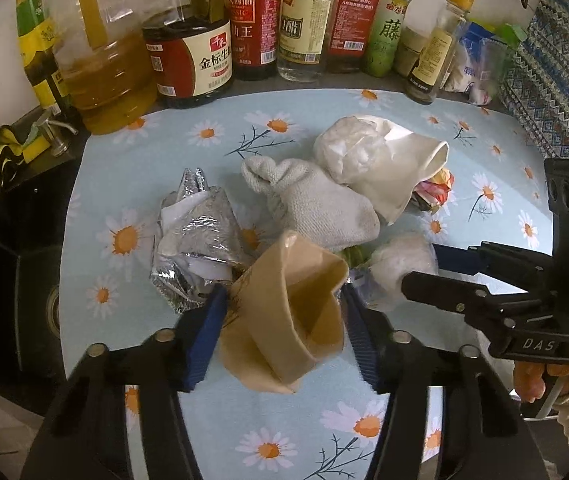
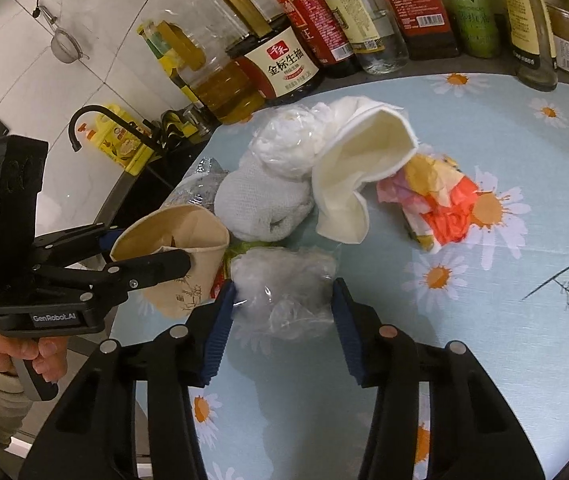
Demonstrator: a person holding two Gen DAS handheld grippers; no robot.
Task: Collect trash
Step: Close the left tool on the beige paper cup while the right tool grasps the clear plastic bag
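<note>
Red-labelled soy bottle (image 2: pixel 284 68) reads 金标生抽 (千禾 brand).

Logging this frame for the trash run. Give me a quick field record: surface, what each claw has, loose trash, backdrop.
surface: daisy cloth
left claw: shut on tan cup, crushed
right claw: shut on clear plastic wad
loose trash: foil, grey sock, white cup, orange wrapper, white bag
backdrop: bottles along rear edge
</note>
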